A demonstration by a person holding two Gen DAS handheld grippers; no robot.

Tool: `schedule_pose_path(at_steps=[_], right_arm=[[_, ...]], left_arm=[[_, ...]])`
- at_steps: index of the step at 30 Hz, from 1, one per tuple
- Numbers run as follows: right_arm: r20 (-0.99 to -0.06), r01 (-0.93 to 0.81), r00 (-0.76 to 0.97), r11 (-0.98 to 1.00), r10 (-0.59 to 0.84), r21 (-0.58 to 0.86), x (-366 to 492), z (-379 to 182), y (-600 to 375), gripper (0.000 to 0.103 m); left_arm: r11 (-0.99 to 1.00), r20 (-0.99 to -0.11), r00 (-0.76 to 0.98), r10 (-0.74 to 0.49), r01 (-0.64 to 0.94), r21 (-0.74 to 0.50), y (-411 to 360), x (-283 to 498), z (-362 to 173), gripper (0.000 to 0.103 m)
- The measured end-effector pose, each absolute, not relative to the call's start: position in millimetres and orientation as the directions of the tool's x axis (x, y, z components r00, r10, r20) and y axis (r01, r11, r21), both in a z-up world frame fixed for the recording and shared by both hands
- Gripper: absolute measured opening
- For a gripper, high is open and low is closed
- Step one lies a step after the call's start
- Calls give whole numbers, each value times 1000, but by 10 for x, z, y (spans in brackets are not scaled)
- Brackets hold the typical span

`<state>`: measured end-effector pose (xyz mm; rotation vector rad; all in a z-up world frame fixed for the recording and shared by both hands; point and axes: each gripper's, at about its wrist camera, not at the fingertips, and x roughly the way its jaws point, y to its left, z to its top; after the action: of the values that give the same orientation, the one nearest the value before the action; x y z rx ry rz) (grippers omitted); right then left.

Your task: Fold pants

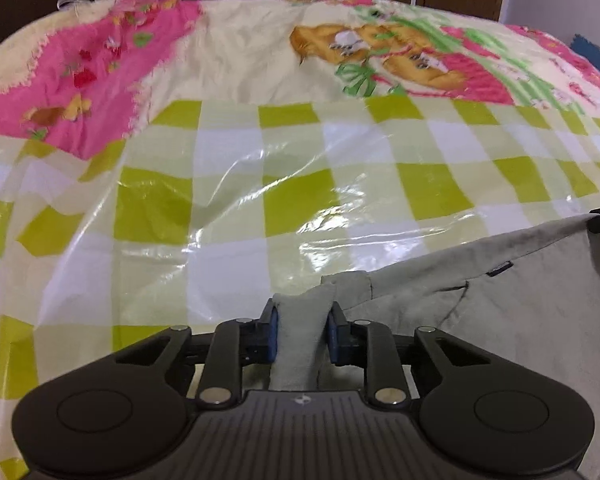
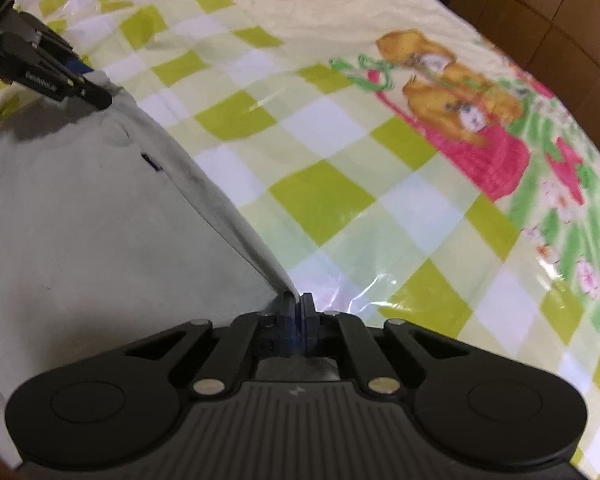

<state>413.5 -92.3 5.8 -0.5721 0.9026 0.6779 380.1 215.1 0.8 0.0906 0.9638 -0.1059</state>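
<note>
I hold the grey pants at two corners of one edge, over a surface covered in glossy green-and-white checked plastic. My left gripper has its blue pads pressed in on a thick bunch of the cloth, so the jaws stand part-way apart with fabric filling the gap between them. My right gripper is closed almost flat on a thin edge of the same garment, the pads nearly meeting with only a sliver of cloth caught there.

The edge runs taut between the two grips, and that looks like the reason for the hold: a corner in each hand keeps the cloth spread and straight, so it can be carried over as one sheet, not as a heap. A small dark label and a pocket seam show near the taut edge, so I judge this to be the waist end, though I cannot be sure.

The rest of the pants drapes down and toward me, out of view below both cameras. Beyond the checks lies a pink and cream printed sheet with cartoon bears, bare of clothing.
</note>
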Motion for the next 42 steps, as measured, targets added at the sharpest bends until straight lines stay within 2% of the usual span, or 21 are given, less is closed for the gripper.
schedule_pose_path(at_steps=[5,9,14,17,19,24,32,34,35,39,42], right_arm=[[-823,-724,484,664,298,-186,3957,240,-987,1],[-781,-717,520,674,346,-179,3661,582,-1077,1],[-711,-717,552,683,435,-139,2954,1162,-1318,1],[-698,-736,548,662,461,-140,2305,1311,-1386,1],[-718,-753,524,643,458,-139,1931,1245,-1373,1],[-803,-785,380,620,459,-17,1334,754,-1194,1],[-856,-798,260,599,446,69,948,310,-786,1],[-869,-821,259,569,422,32,848,260,-708,2],[-873,-827,277,562,402,-4,806,225,-666,7],[-893,-821,272,571,358,-21,734,32,-609,11],[-889,-839,298,539,347,-71,651,8,-525,19]], left_arm=[[990,-794,602,-83,141,4,2137,3575,217,35],[990,-739,664,-115,135,-33,2215,3218,536,35],[980,-637,745,-197,142,-138,2320,2358,905,35],[980,-644,738,-201,153,-130,2281,1876,880,36],[982,-667,721,-186,148,-114,2280,1595,766,36],[987,-716,681,-153,75,-140,2412,1165,399,36],[986,-699,703,-131,17,-167,2610,798,215,37],[993,-708,699,-100,28,-112,2590,723,188,41],[996,-715,695,-82,23,-92,2600,671,147,44],[1000,-745,667,-31,19,-24,2551,508,-6,46],[998,-740,672,22,24,52,2463,389,15,51]])
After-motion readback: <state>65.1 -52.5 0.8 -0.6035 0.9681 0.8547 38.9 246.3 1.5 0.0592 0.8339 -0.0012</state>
